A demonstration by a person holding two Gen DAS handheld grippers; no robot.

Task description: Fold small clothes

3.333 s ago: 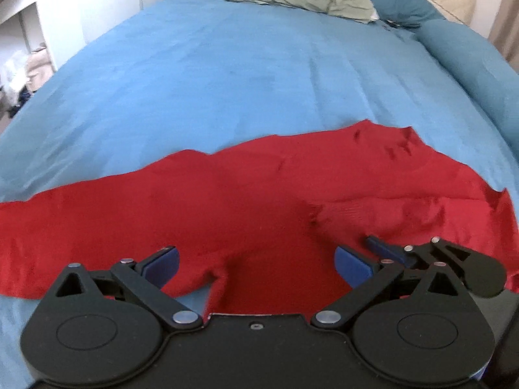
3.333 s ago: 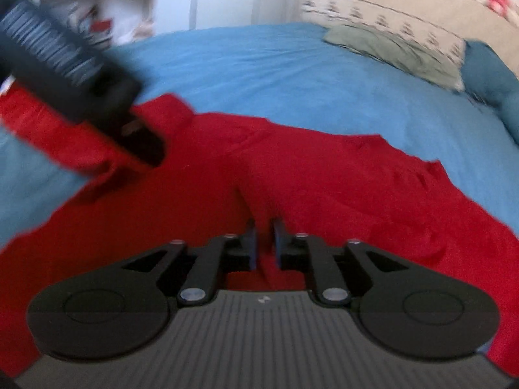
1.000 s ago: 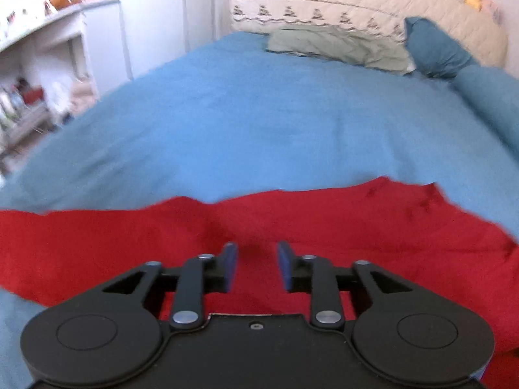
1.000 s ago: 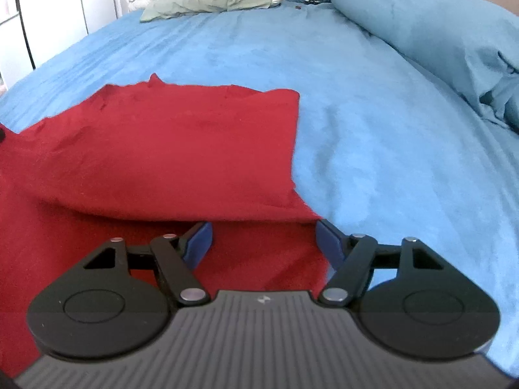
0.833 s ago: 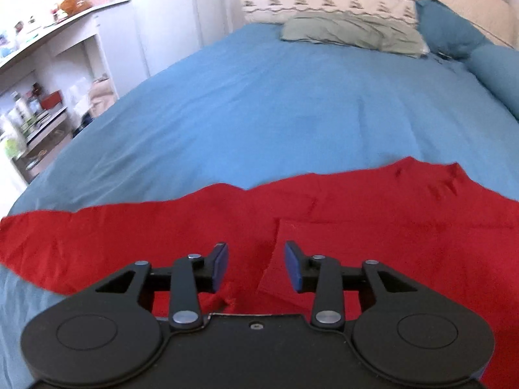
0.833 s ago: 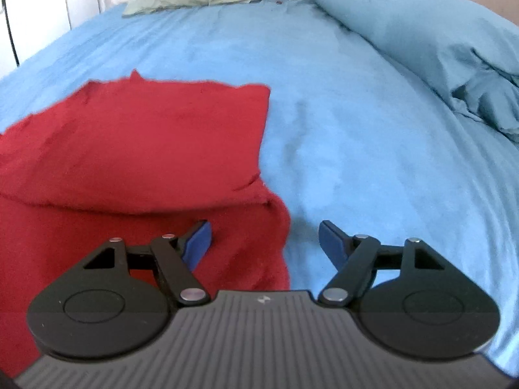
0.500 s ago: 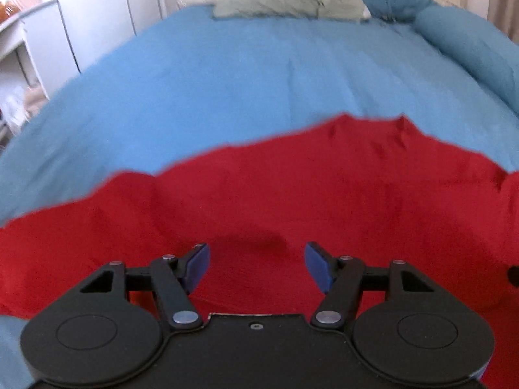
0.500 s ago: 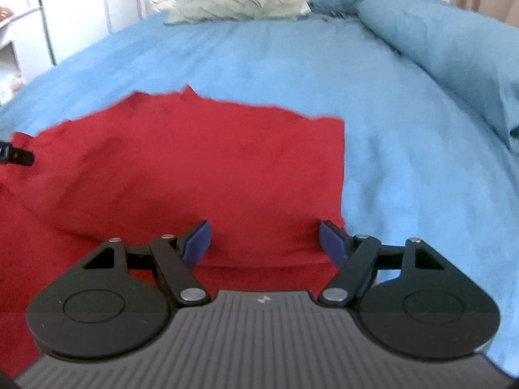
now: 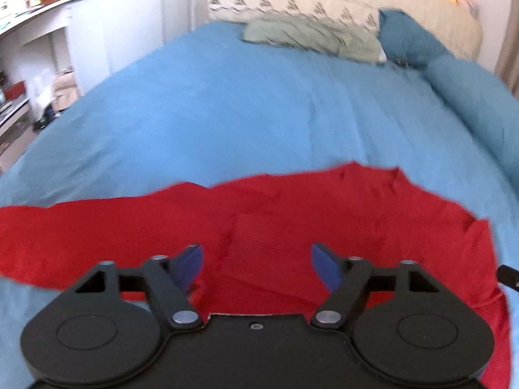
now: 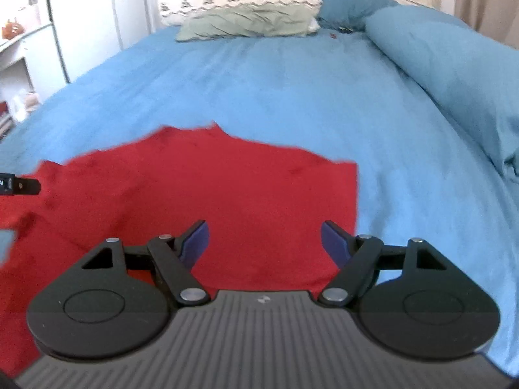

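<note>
A red garment (image 9: 292, 214) lies spread on the blue bed cover (image 9: 227, 113), with one long part reaching to the left edge of the left wrist view. A folded flap (image 9: 259, 236) rests on its middle. My left gripper (image 9: 256, 265) hovers above that flap, its jaws opening wide, nothing between the blue pads. In the right wrist view the red garment (image 10: 211, 188) shows a straight folded right edge. My right gripper (image 10: 264, 241) hangs over its near part, jaws opening, nothing held. The tip of the left gripper (image 10: 22, 186) pokes in at that view's left edge.
A green pillow (image 10: 246, 22) and a patterned cream pillow (image 9: 292, 3) lie at the head of the bed. A rolled teal duvet (image 10: 454, 74) runs along the right side. White shelves (image 9: 35, 64) stand past the bed's left edge.
The left gripper let go of the cloth and opened wide, then drew up and away. The right gripper opened a little more and rose above the folded right part.
</note>
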